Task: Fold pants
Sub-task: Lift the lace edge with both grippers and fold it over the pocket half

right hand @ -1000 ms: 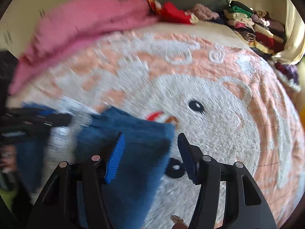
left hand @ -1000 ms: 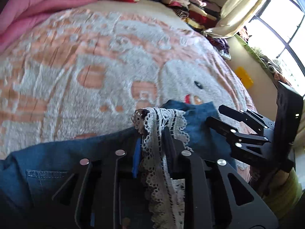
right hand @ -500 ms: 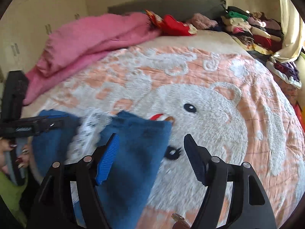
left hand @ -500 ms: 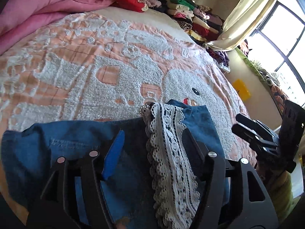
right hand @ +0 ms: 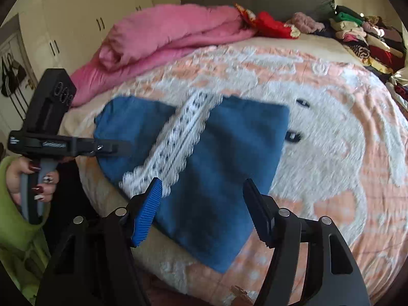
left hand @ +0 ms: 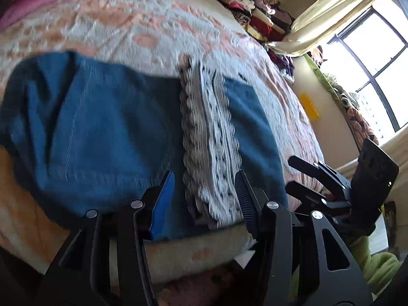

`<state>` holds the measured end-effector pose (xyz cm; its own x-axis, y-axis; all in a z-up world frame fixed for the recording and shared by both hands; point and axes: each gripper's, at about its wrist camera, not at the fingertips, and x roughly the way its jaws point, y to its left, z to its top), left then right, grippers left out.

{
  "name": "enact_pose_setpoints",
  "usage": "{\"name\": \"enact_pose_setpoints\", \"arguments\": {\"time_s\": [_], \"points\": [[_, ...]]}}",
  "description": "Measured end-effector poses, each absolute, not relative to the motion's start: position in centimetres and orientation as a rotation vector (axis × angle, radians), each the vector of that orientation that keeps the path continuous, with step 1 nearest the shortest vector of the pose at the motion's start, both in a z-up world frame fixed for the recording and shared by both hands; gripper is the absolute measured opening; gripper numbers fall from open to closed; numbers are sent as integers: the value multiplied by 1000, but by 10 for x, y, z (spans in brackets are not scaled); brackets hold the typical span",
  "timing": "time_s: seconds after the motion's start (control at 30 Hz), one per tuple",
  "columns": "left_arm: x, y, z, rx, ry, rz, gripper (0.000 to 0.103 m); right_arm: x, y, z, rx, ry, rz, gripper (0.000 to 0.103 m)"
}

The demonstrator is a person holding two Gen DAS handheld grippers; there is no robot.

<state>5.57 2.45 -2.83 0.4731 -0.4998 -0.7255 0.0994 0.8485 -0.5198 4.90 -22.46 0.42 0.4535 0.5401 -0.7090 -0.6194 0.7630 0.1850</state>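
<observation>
Both my grippers, left [left hand: 204, 191] and right [right hand: 202, 204], hover apart and closing, empty, above the folded pants [right hand: 229, 158] ahead.

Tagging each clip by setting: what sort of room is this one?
Most likely a home bedroom: a bed with a pink duvet heaped near the headboard, built-in wardrobes along the wall, and stacked clothes.
</observation>
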Motion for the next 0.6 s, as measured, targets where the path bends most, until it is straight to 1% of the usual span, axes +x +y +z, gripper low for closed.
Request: {"name": "enact_pose_setpoints", "arguments": {"time_s": [0.17, 0.3, 0.33, 0.37, 0.47, 0.6], "points": [[51, 14, -51, -474, 1093, -370, 42, 47, -227, -7, -89, 859, 707, 64], [55, 3, -58, -477, 1097, -366, 42, 44, -228, -13, -83, 872, 701, 65], [56, 0, -59, -487, 1092, -371, 25, 44, -228, -15, -84, 875, 698, 65], [57, -1, -62, -493, 1095, -372, 12, 44, -228, -16, -84, 880, 694, 65], [54, 1, -57, -490, 1086, -372, 10, 44, -228, -17, -87, 885, 685, 65], [41, 10, -35, -426, 1037, -356, 9, 36, -225, -1, -95, 832, 706, 65]]}}
